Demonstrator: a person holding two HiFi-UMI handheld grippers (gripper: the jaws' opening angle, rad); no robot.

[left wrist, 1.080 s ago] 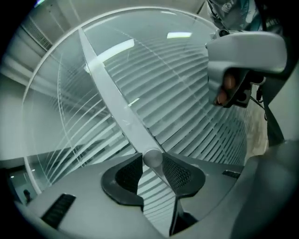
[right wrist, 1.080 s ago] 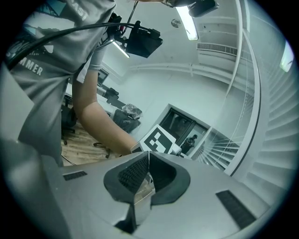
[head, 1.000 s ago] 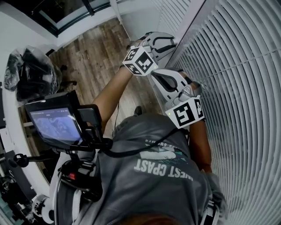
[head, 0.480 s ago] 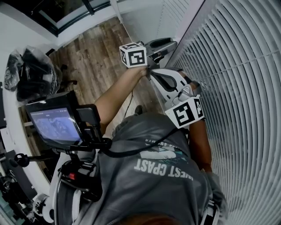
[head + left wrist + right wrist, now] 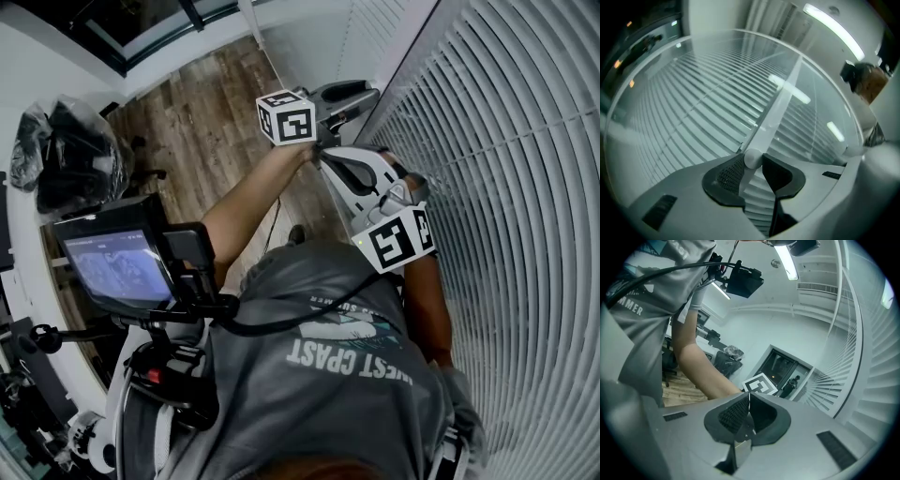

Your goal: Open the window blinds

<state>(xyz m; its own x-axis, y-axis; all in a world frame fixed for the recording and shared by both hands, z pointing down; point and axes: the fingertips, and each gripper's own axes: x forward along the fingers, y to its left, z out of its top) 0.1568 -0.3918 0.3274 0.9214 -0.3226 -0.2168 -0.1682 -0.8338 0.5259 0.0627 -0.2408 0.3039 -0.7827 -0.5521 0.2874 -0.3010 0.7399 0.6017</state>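
Left claw (image 5: 752, 160), its jaws having just narrowed slightly, grips the round end of the wand (image 5: 778, 105), which runs up across the window blinds (image 5: 693, 103). Right claw (image 5: 747, 401) is pressed together, empty, beside the blinds.

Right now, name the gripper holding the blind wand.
The left gripper: its jaws have just been closing and pinch the wand; the right gripper is shut on nothing.
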